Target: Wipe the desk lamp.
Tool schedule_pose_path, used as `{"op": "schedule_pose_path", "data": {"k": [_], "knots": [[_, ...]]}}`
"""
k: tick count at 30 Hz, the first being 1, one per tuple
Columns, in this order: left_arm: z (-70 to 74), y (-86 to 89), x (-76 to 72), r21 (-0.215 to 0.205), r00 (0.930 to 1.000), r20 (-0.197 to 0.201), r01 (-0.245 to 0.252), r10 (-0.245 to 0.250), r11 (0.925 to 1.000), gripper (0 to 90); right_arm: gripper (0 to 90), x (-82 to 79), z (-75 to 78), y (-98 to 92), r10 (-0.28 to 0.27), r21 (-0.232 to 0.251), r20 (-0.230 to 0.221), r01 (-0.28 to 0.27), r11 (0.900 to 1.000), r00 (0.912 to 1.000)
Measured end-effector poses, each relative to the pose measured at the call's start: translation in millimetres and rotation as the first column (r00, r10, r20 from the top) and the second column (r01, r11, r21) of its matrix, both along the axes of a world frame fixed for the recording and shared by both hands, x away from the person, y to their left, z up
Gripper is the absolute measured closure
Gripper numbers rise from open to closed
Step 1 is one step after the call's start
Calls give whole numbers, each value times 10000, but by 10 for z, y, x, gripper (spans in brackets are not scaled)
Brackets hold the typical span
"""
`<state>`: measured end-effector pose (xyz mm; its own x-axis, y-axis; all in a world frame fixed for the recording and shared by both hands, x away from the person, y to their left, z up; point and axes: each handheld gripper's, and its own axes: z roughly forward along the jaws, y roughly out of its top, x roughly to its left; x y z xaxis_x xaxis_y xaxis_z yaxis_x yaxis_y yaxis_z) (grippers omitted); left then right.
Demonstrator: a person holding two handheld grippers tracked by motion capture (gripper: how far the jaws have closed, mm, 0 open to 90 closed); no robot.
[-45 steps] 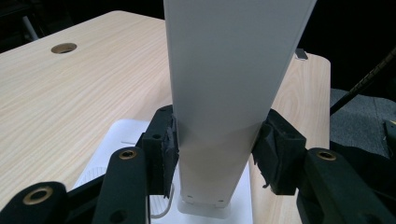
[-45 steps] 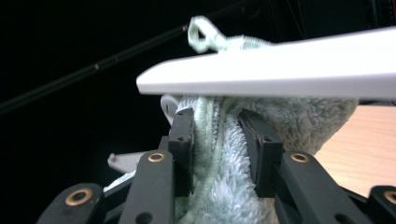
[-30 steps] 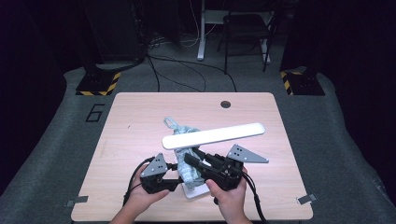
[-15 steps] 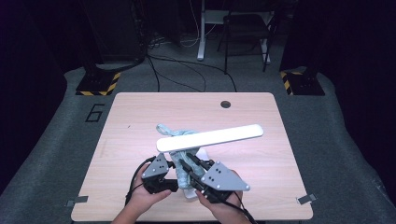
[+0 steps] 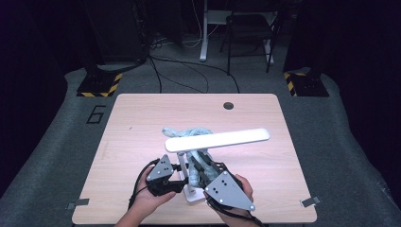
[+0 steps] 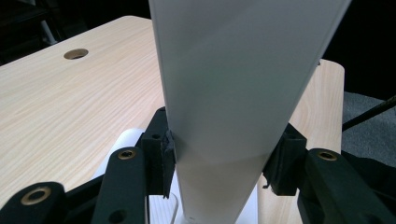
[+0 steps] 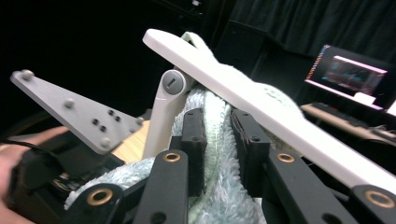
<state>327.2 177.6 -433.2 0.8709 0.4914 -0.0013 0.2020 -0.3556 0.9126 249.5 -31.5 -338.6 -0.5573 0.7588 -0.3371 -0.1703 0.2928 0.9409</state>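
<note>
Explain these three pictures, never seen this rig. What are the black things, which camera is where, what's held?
No robot here: a person holds a two-jaw hand tool in each hand. The high view looks down on a wooden table; the other two cameras ride on the tools and look along their black jaws.

On the table stands a white desk lamp with a long flat head, and a light blue towel lies under and behind it.

The left gripper has its jaws on either side of the lamp's upright post, as the left gripper view shows; the near pad touches it. The right gripper has just been closing, and its jaws pinch a fold of the towel beside the lamp's hinge. It looks like wiping the lamp.
</note>
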Motion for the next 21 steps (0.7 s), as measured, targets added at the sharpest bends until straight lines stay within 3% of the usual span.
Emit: {"op": "schedule_pose_path", "data": {"k": [8,11,18,21], "knots": [[1,-1,0,-7,10000,-72,-25,25,10000,524,764,-46,-42,-122,-657,-54,309,659,9978,9974],[-6,-7,-3,-142,9999,-81,-94,93,9999,524,765,-31,-49,-181,-775,-99,302,778,9969,9965],[-6,-2,-5,-67,9999,-57,-112,111,9999,524,765,49,-101,-447,-1608,171,50,1607,9869,9870],[-8,-7,-5,-78,9999,-23,-122,122,9999,525,764,57,-108,-494,-1638,279,-41,1638,9861,9865]]}}
